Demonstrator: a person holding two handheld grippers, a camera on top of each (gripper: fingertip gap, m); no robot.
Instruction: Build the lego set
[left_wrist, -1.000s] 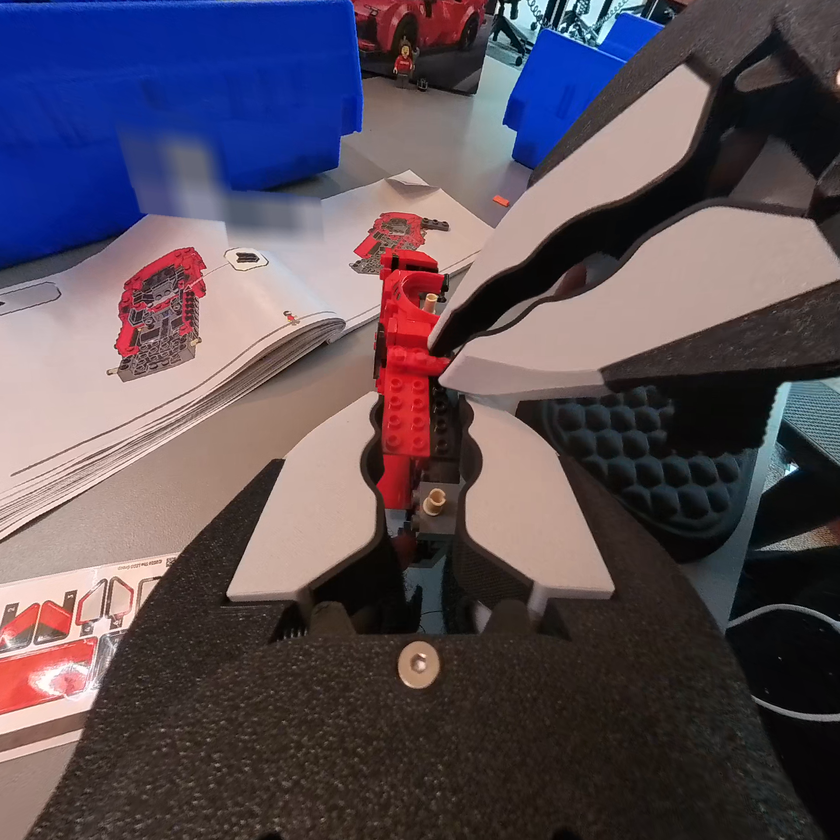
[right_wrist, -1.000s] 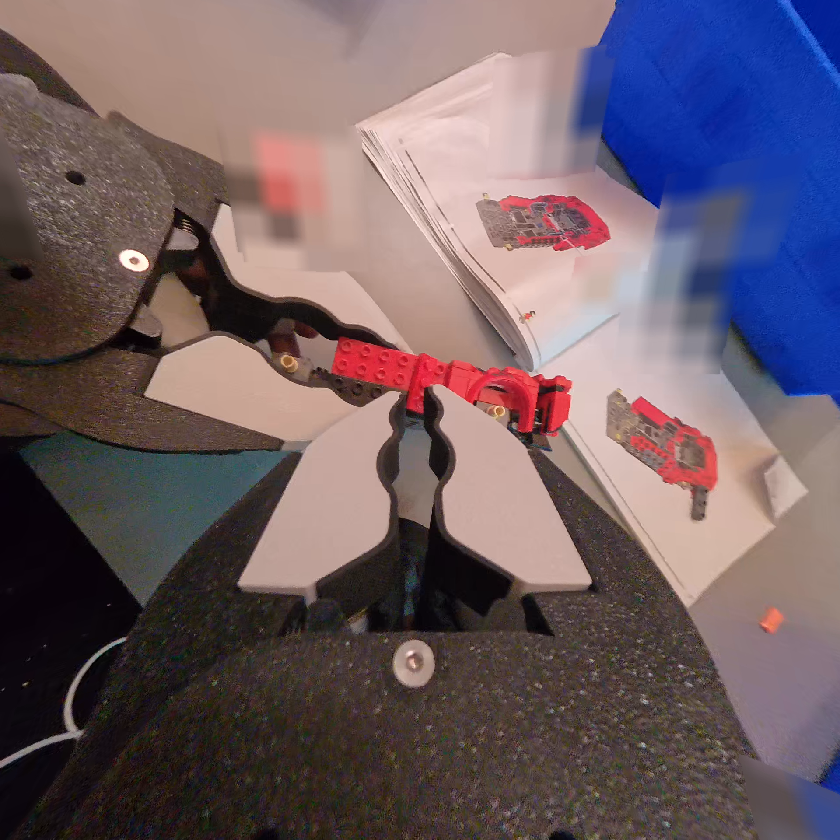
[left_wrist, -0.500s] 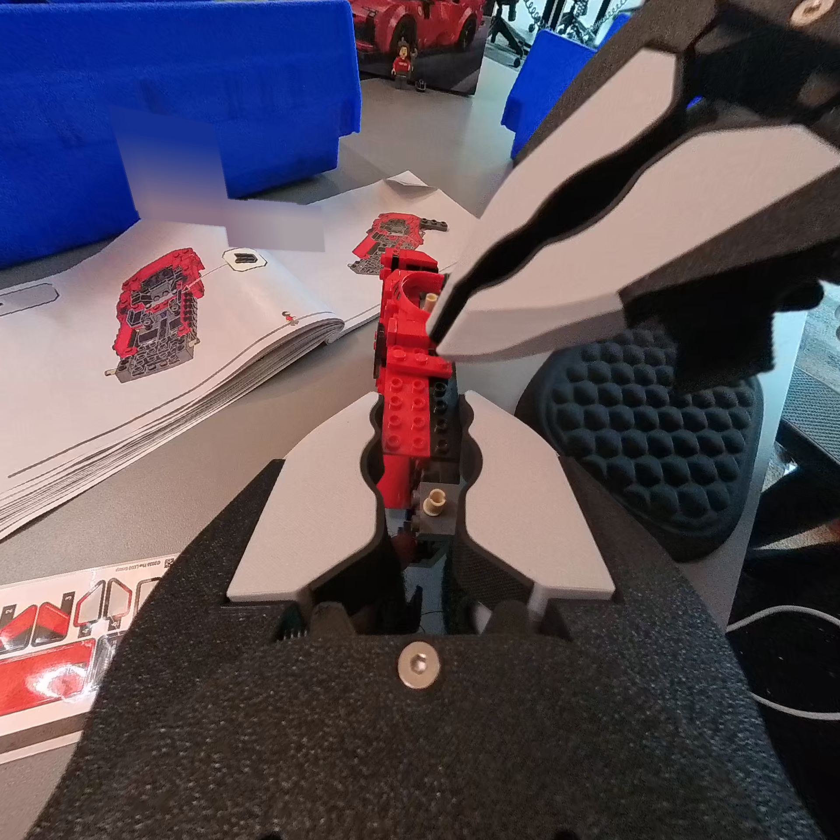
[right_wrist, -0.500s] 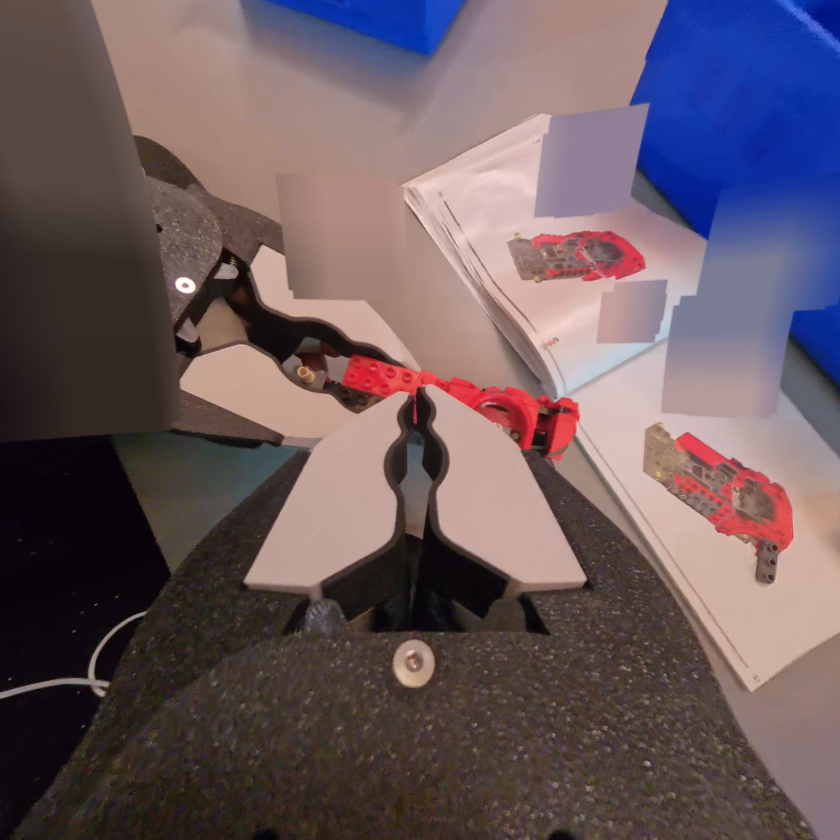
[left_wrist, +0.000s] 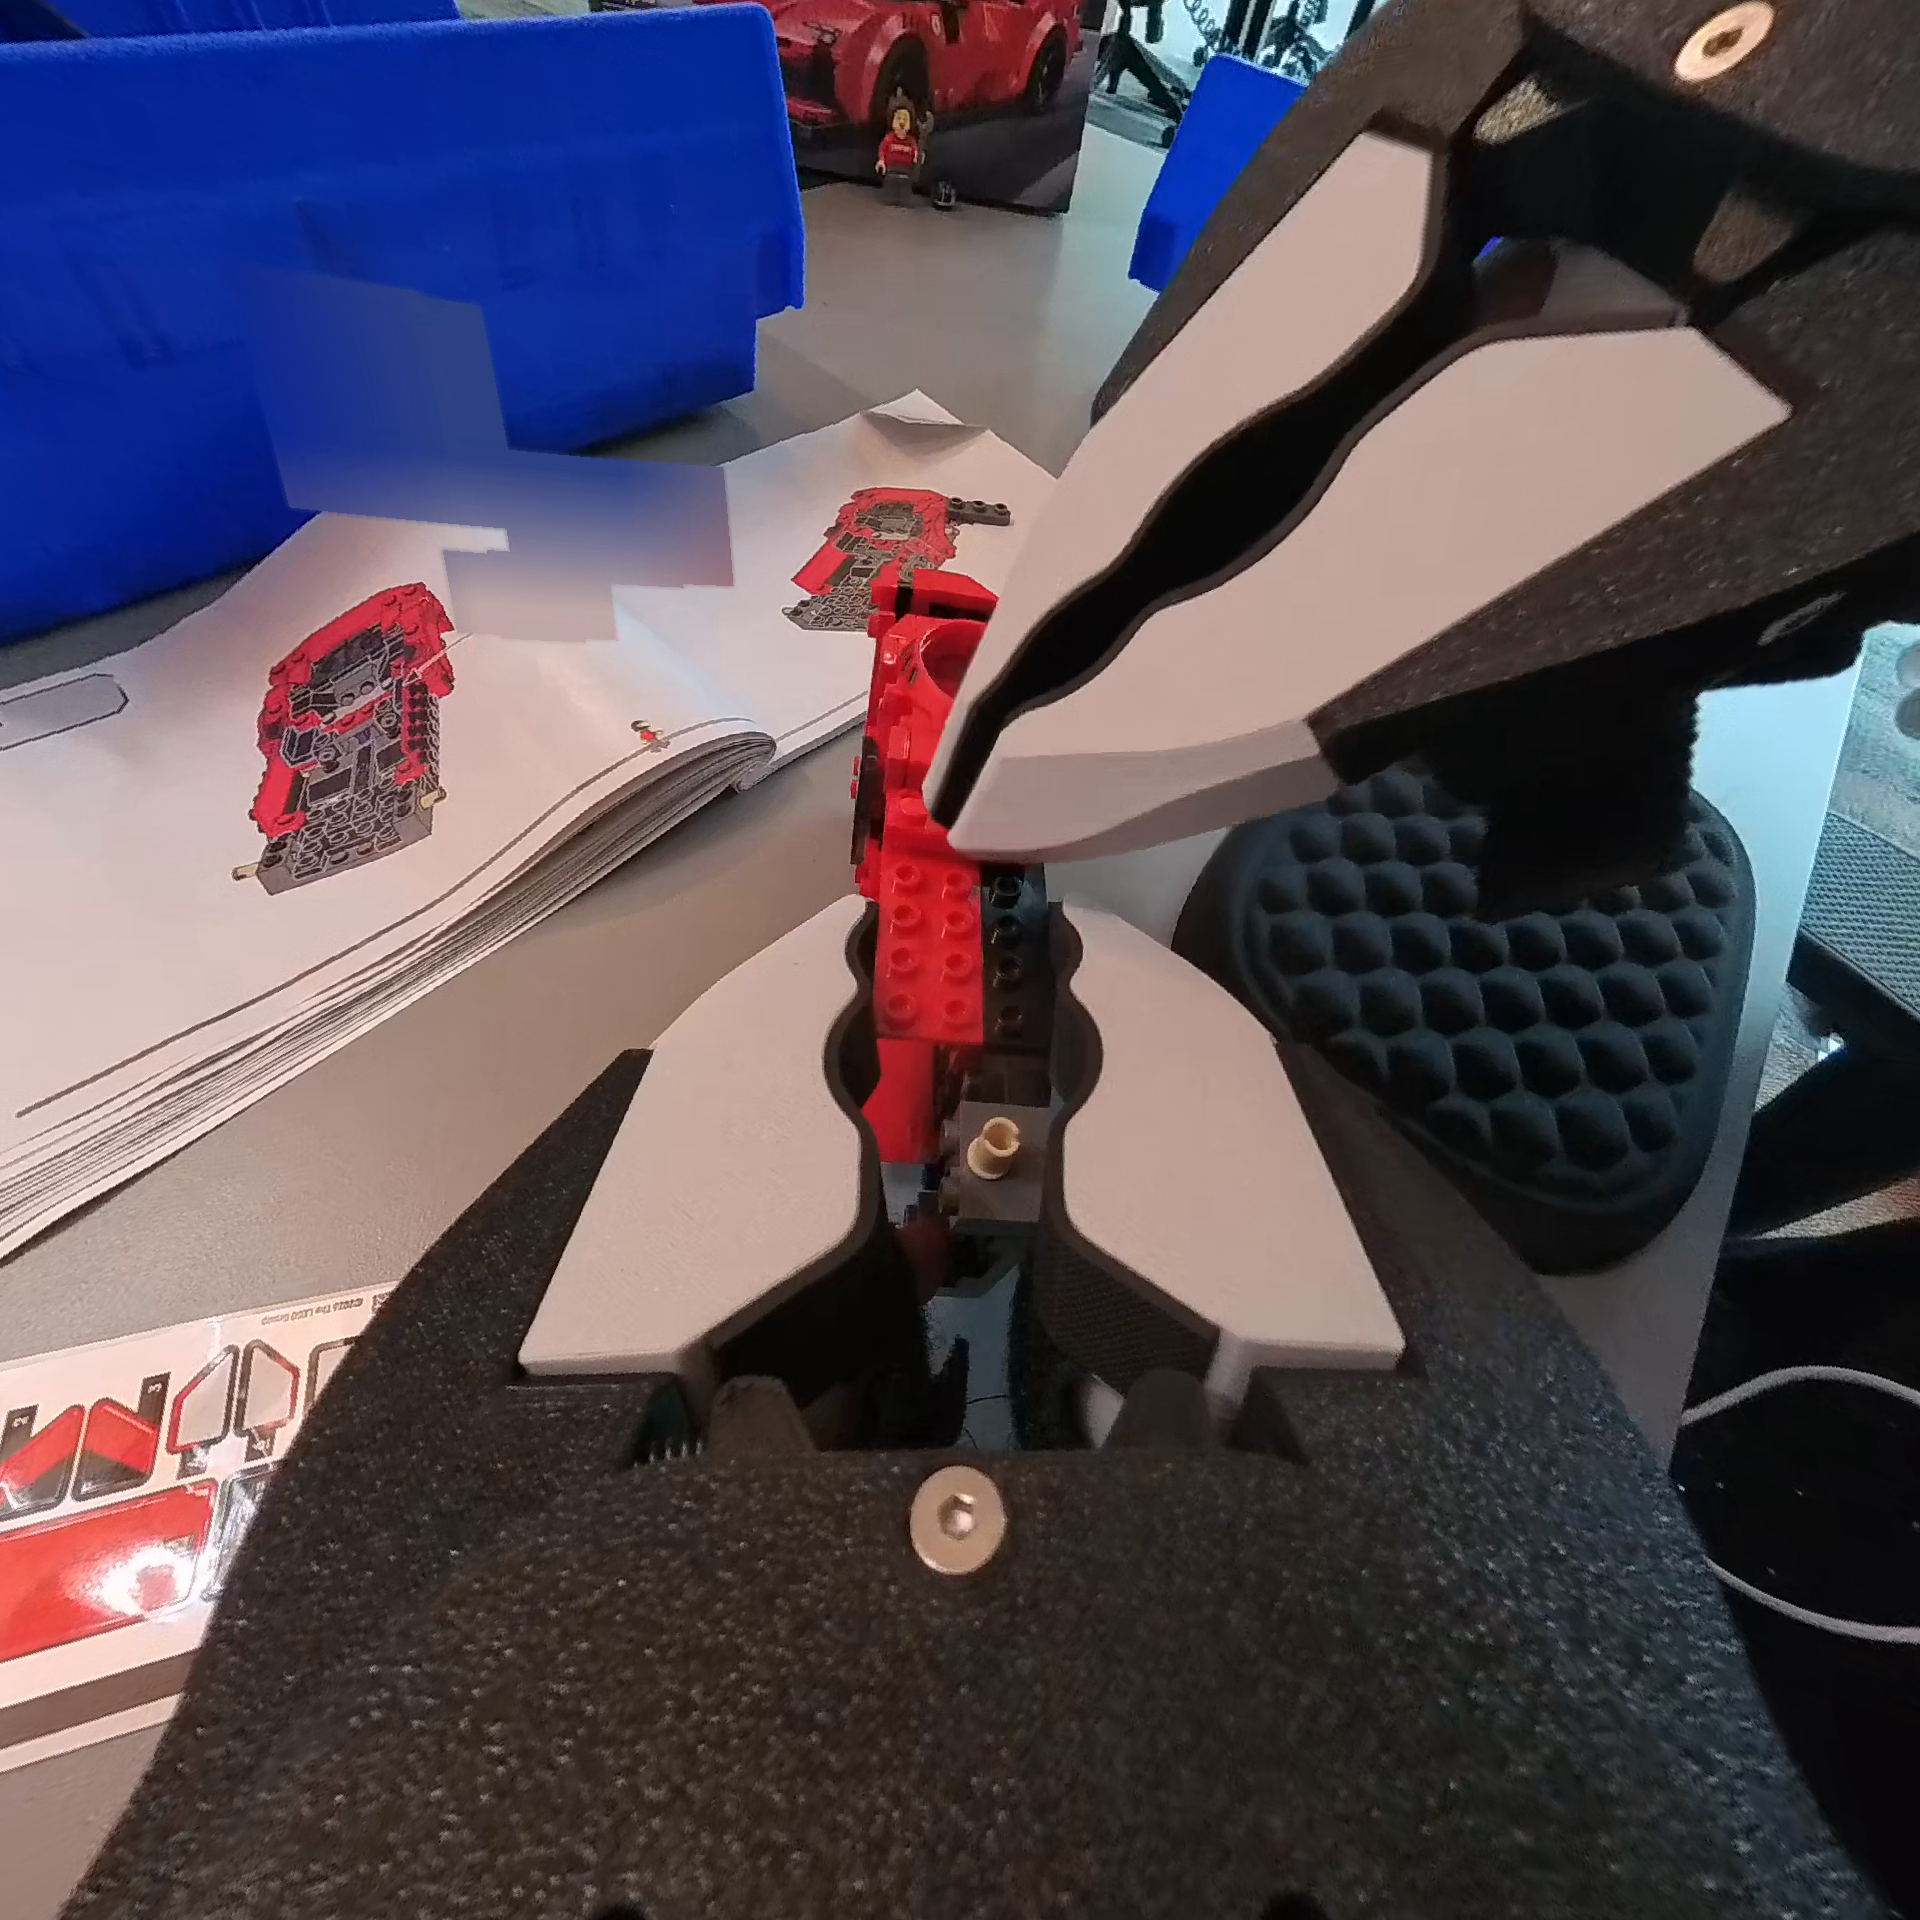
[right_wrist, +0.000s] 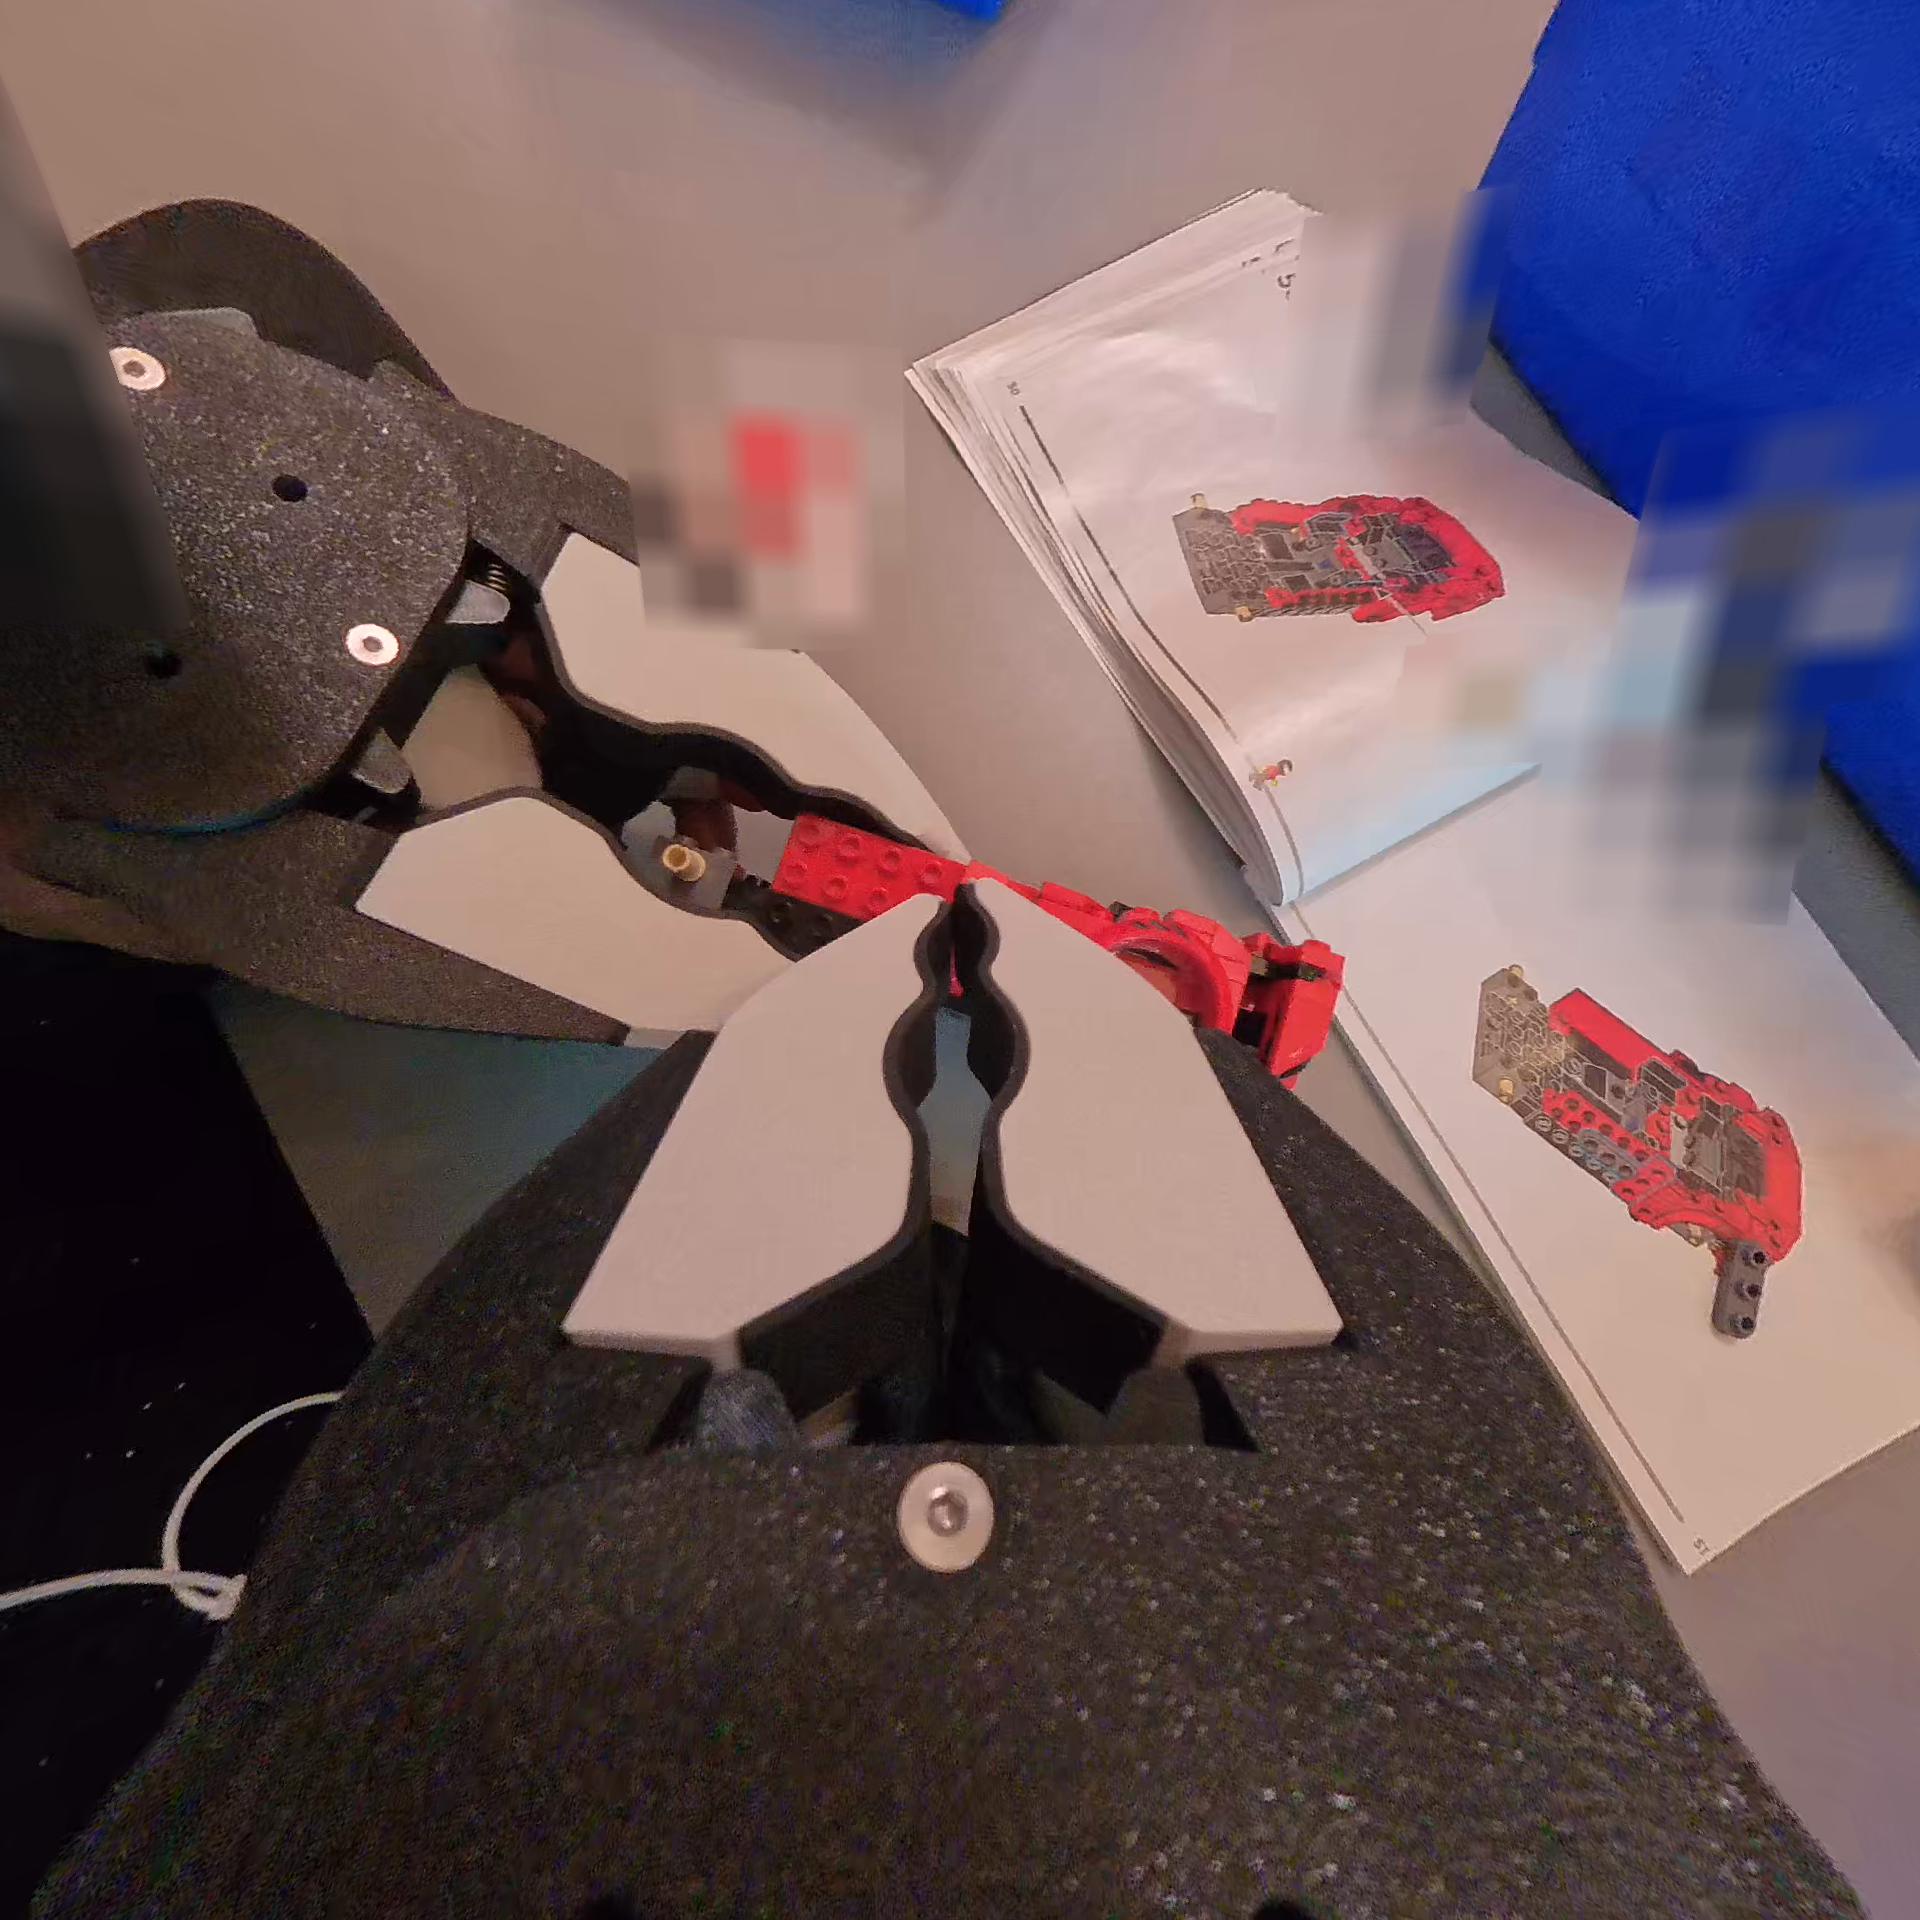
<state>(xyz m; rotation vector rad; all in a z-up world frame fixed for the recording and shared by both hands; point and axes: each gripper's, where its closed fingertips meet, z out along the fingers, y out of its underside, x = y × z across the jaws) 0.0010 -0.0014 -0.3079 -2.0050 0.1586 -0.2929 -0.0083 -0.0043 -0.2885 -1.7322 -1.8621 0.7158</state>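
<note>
A partly built red and black lego car assembly (left_wrist: 925, 956) is clamped between the fingers of my left gripper (left_wrist: 961, 914), which is shut on it and holds it above the table. A tan pin (left_wrist: 995, 1148) sticks out of a grey block near the fingers' base. My right gripper (left_wrist: 951, 821) comes in from the upper right, shut, its tips touching the assembly's studded side. In the right wrist view my right gripper (right_wrist: 961, 896) is shut with nothing visible between its fingers, against the assembly (right_wrist: 1195, 956) that the left gripper (right_wrist: 883, 894) holds.
An open instruction booklet (left_wrist: 416, 790) lies on the grey table, also in the right wrist view (right_wrist: 1403, 675). Blue bins (left_wrist: 312, 208) stand behind it. A sticker sheet (left_wrist: 114, 1455) lies front left. A black honeycomb cushion (left_wrist: 1475, 997) is at right. A white cable (right_wrist: 187, 1538) lies below. Both grippers' tips are close together, under 4 cm apart.
My right gripper's fingers have closed from a small gap to fully shut, and its tips have shifted slightly down the assembly. My left gripper holds the assembly still.
</note>
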